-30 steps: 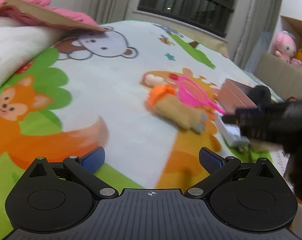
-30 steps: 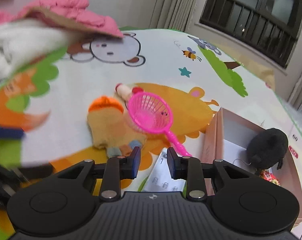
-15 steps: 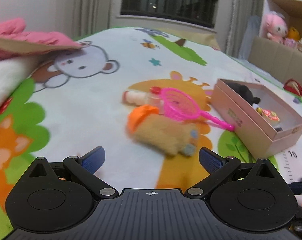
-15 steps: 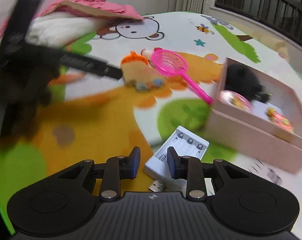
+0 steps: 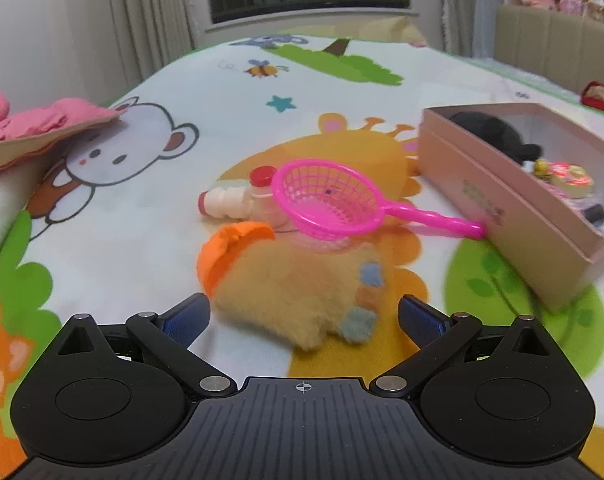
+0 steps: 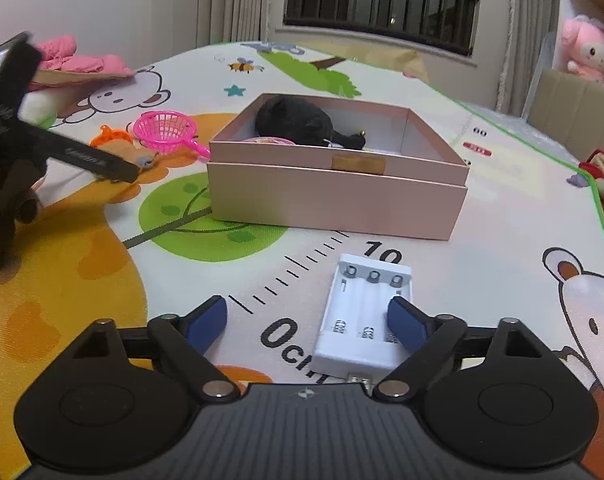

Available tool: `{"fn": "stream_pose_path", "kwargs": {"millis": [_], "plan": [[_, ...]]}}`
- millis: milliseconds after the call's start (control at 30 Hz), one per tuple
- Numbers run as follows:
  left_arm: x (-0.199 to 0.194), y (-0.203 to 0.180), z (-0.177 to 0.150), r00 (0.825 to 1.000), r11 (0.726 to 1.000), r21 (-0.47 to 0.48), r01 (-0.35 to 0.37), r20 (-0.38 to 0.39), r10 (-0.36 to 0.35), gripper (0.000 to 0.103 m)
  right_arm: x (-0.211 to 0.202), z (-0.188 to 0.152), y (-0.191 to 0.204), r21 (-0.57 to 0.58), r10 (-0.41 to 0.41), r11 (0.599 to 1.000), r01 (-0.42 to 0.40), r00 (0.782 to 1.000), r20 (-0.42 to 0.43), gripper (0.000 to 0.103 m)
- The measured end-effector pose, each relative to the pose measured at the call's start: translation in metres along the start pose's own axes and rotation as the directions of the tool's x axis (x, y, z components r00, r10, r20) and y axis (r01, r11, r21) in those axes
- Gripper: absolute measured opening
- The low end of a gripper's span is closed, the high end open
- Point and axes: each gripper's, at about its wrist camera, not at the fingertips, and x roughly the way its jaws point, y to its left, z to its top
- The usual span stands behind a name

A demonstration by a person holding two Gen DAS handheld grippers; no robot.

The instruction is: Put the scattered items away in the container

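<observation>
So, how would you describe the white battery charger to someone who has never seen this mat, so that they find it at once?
Start from the pink box in the middle of the cartoon play mat. In the right wrist view, just in front of its near wall, by the printed ruler marks, lies the battery charger. It is the only white, hard, slotted thing there, with empty battery bays and a USB plug at its near end.

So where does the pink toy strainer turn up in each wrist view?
Left wrist: the pink toy strainer lies at centre, its bowl over a small bottle, its handle tip at the pink box.
Right wrist: the strainer is small, at upper left, left of the box.
Shared landmark: the pink box with the black plush inside.
</observation>
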Motion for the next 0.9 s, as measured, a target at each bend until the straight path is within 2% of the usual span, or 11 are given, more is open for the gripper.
{"fn": "stream_pose_path", "kwargs": {"millis": [67, 200, 333, 400, 500, 600, 700, 767, 833, 867, 900], "plan": [[0.008, -0.001, 0.004, 0.999, 0.999, 0.001, -0.040, -0.001, 0.040, 0.102, -0.003, -0.003, 0.004, -0.021, -0.023, 1.000, 0.023, 0.999, 0.028, 0.090], [0.014, -0.001, 0.006, 0.999, 0.999, -0.009, -0.050, -0.011, 0.049, 0.100, -0.009, -0.006, -0.001, 0.004, -0.012, 1.000, 0.012, 0.998, 0.066, 0.090], [0.005, -0.002, 0.003, 0.999, 0.999, -0.005, -0.040, -0.003, 0.040, 0.066, -0.006, -0.006, -0.008, 0.059, -0.010, 0.998, 0.007, 0.998, 0.056, 0.090], [-0.003, -0.001, -0.002, 1.000, 1.000, -0.005, -0.016, -0.010, 0.016, 0.054, -0.007, -0.007, -0.008, 0.061, -0.019, 0.998, 0.014, 0.997, 0.069, 0.090], [-0.019, -0.002, -0.013, 1.000, 1.000, 0.006, 0.004, -0.011, -0.004, 0.048, -0.010, -0.008, -0.009, 0.094, -0.058, 0.994, 0.049, 0.994, 0.089, 0.090], [-0.040, -0.004, -0.028, 0.998, 0.998, 0.011, 0.063, -0.024, -0.063, 0.047, -0.016, -0.010, -0.019, 0.159, -0.073, 0.986, 0.055, 0.991, 0.110, 0.090], [-0.067, -0.008, -0.044, 0.978, 0.979, -0.006, 0.202, -0.059, -0.202, 0.049, -0.015, -0.007, -0.032, 0.242, -0.071, 0.969, 0.051, 0.995, 0.075, 0.093], [-0.087, -0.013, -0.054, 0.954, 0.956, 0.004, 0.294, -0.069, -0.293, 0.053, -0.011, -0.007, -0.039, 0.285, -0.048, 0.958, 0.034, 0.998, 0.040, 0.093], [-0.103, -0.019, -0.064, 0.936, 0.938, 0.013, 0.346, -0.075, -0.344, 0.064, -0.008, -0.006, -0.037, 0.273, -0.017, 0.962, 0.010, 1.000, 0.024, 0.092], [-0.108, -0.020, -0.069, 0.931, 0.933, 0.011, 0.359, -0.075, -0.357, 0.066, -0.008, -0.005, -0.032, 0.242, 0.004, 0.970, -0.009, 1.000, 0.022, 0.086], [-0.112, -0.022, -0.072, 0.928, 0.931, 0.008, 0.365, -0.077, -0.364, 0.073, -0.008, -0.005, -0.026, 0.206, 0.039, 0.978, -0.042, 0.999, 0.020, 0.081]]}}
